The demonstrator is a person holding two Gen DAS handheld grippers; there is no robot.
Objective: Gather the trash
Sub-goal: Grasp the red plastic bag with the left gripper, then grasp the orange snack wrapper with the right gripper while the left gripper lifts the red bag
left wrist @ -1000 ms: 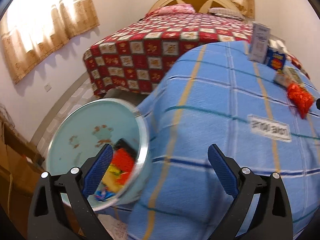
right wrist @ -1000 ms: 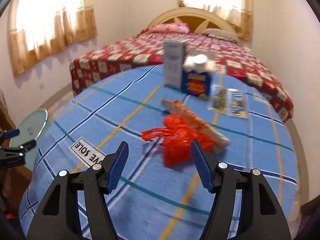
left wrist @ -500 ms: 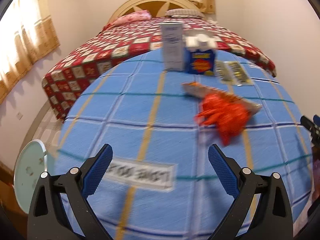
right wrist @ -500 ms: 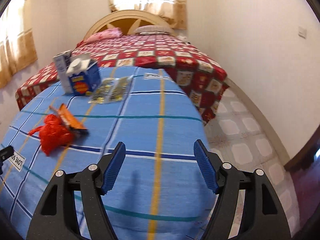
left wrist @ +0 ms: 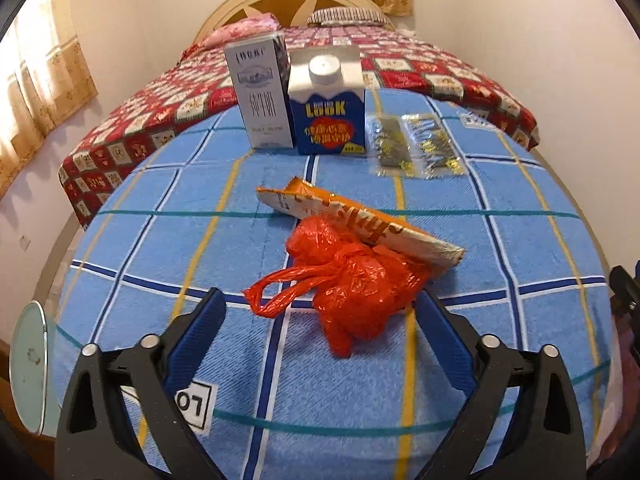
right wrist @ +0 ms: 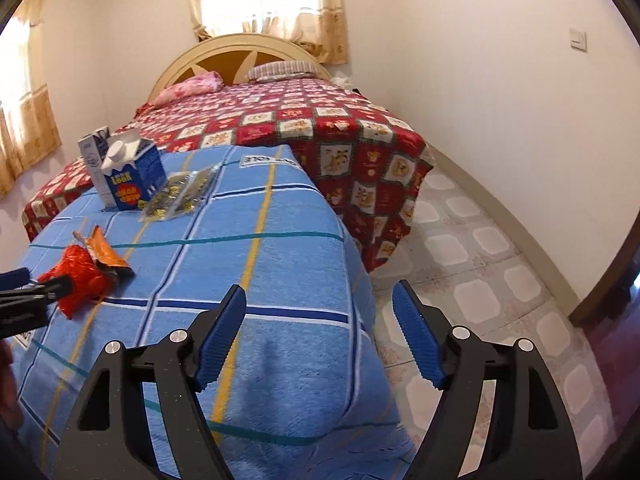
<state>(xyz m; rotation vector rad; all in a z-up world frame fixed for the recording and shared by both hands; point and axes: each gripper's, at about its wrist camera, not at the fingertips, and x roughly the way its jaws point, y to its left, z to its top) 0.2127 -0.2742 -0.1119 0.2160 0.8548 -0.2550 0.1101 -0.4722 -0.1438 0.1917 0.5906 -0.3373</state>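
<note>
Item, blue towel cloth (left wrist: 168, 240): terry pile, checked with white, navy, yellow and teal lines, draped over a raised surface; a white printed label is sewn near the lower edge.

Item, red plastic bag (left wrist: 352, 280): thin crinkled film, knotted into a lumpy ball with loop handles trailing toward 9 o'clock. In the left wrist view it lies on the cloth at centre, partly between the tips of the left gripper (left wrist: 320, 312), whose blue ribbed pads have just been narrowing but stand apart on either side with no press visible on the film.

Item, orange snack wrapper (left wrist: 360, 220): flattened glossy foil, long and narrow, slanting from 11 toward 4 o'clock; the bag touches its near edge.

Item, blue carton (left wrist: 328, 120): squat, gabled white top with round white cap, upright at 12 o'clock beyond the wrapper.

Item, grey-white carton (left wrist: 262, 96): tall, rectangular, upright, touching the blue carton at its 9 o'clock side.

Item, clear sachets (left wrist: 416, 146): two flat crinkled packets with gold print, lying just beside the blue carton at 3 o'clock.

Item, right gripper (right wrist: 320, 332): jaws have just been widening, nothing between them, over the cloth's rounded near corner and pale tiled floor (right wrist: 480, 248).

Item, bed (right wrist: 320, 120): red patchwork quilt, curved wooden headboard, at 12 o'clock.
</note>
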